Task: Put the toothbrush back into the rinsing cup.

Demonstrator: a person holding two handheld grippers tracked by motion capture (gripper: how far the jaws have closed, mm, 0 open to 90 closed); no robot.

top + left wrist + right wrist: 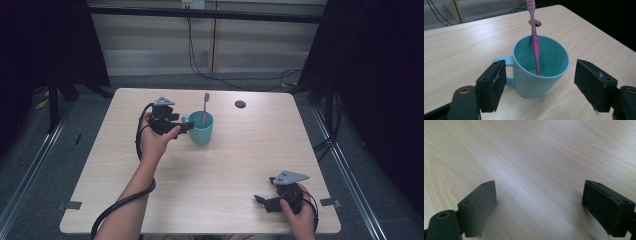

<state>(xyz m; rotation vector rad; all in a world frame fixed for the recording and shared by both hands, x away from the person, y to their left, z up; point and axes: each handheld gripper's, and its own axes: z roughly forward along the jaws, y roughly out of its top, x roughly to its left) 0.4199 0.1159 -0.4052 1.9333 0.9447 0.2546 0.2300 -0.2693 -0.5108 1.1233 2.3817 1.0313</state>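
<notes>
high view: a teal mug (pixel 201 127) stands upper centre on the table (pixel 225 165), a pink toothbrush (pixel 205 107) leaning inside; the right gripper (pixel 265 201) sits lower right. left gripper view: the left gripper (pixel 540 85), jaws apart, flanks the mug without touching. right gripper view: jaws apart over bare wood.

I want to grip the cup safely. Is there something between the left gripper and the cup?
Nothing visible. The left gripper is open with a jaw on each side of the cup, touching nothing. The toothbrush stands inside it.
</notes>
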